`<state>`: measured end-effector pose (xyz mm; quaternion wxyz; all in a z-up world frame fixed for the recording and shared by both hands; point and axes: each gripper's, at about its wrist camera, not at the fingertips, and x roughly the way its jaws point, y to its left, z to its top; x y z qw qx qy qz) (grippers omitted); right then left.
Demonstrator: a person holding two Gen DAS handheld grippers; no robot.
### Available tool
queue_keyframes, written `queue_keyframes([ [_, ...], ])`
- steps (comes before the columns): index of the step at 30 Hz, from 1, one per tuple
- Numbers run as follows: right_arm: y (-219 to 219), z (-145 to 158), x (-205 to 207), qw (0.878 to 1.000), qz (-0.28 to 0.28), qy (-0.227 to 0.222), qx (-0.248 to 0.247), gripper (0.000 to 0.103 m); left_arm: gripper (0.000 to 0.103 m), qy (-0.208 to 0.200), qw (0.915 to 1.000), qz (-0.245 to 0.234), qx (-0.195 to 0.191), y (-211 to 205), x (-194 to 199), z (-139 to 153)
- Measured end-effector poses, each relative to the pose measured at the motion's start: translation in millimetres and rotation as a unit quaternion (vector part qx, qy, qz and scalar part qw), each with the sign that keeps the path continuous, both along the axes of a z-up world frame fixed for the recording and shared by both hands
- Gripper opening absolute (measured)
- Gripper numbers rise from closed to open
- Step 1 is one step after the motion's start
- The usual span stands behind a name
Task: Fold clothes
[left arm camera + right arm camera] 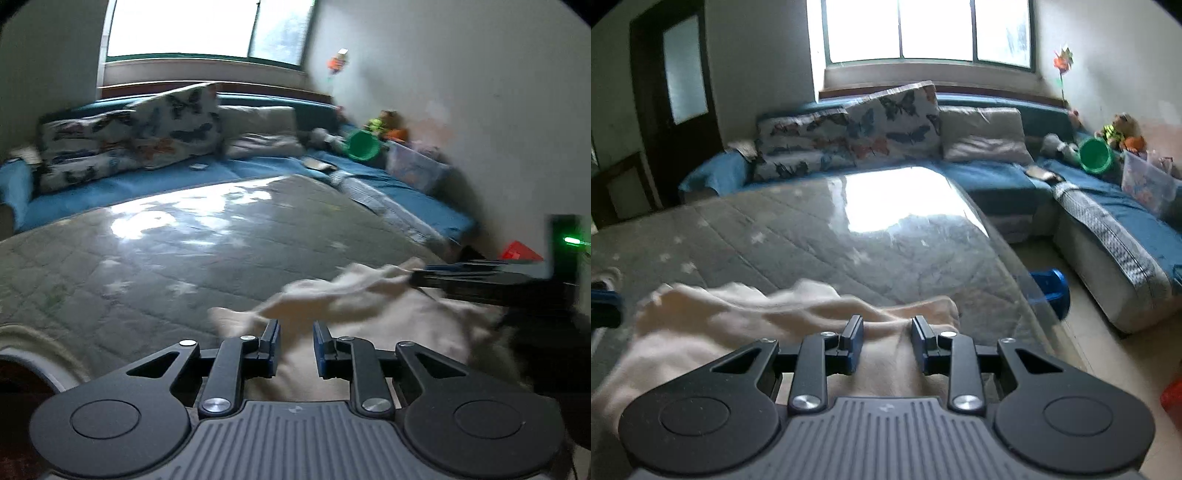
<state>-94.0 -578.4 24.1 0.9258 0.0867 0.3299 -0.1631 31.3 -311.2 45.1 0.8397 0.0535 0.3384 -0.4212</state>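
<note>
Cream cloth (746, 325), a soft garment whose exact kind the blur hides, lies rumpled on the near edge of the glass-topped table (820, 236), with a raised ridge of fabric running across it and the rest draped toward the viewer under both tools. In the right wrist view the right gripper (886, 341) hovers low over the garment's right-hand part with its jaws parted and only cloth showing in the gap below; nothing is pinched. In the left wrist view the left gripper (295, 345) is likewise parted above the pale fabric, gripping nothing that I can see, though motion blur there makes the contact uncertain. From that same view the other tool reaches in from the right at the garment's far fold, so both sit close over one piece. The lie of the cloth fits either a garment being spread for folding or one half gathered between folds. Good work here would, I judge, mean each jaw closing on a single clean edge or corner rather than a bunched ridge, both tools taking hold at matching heights, and the fabric kept taut between them so it lands flat on the slick glass without sliding off the near edge.
</note>
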Motion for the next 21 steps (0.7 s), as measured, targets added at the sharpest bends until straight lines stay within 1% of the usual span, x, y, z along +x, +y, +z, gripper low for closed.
queue_keyframes([
  [1, -1, -5, 2, 1.0, -0.003, 0.008, -0.002, 0.029, 0.021, 0.006, 0.9999, -0.009, -0.001, -3, -1, -2],
  [2, -1, -6, 1, 1.0, -0.005, 0.006, -0.003, 0.029, 0.021, 0.013, 0.9998, -0.013, 0.0, -6, -2, -4],
  [5, 5, 3, -6, 1.0, -0.002, -0.013, -0.007, 0.029, 0.021, 0.019, 0.9994, -0.026, 0.008, -10, -5, -11],
  [8, 20, 12, -18, 0.999, 0.026, -0.027, -0.005, 0.032, 0.021, 0.009, 0.9991, -0.036, 0.021, -10, -10, -17],
  [10, 36, 12, -26, 0.998, 0.052, -0.027, -0.008, 0.039, 0.021, 0.002, 0.9986, -0.043, 0.03, -9, -13, -21],
  [12, 51, 9, -33, 0.997, 0.07, -0.025, -0.007, 0.04, 0.021, -0.005, 0.998, -0.05, 0.039, -9, -17, -25],
  [16, 70, 6, -43, 0.996, 0.084, -0.021, -0.02, 0.041, 0.021, -0.019, 0.9963, -0.063, 0.056, -8, -23, -32],
  [17, 73, 6, -46, 0.996, 0.086, -0.021, -0.022, 0.043, 0.022, -0.021, 0.9961, -0.065, 0.057, -7, -25, -31],
  [18, 77, 7, -48, 0.995, 0.09, -0.022, -0.022, 0.048, 0.022, -0.022, 0.9959, -0.067, 0.057, -5, -26, -31],
  [19, 81, 7, -51, 0.995, 0.095, -0.021, -0.022, 0.05, 0.022, -0.022, 0.9958, -0.068, 0.057, -3, -27, -31],
  [21, 89, 7, -50, 0.994, 0.105, -0.011, -0.038, 0.05, 0.022, -0.021, 0.996, -0.067, 0.056, 2, -28, -30],
])
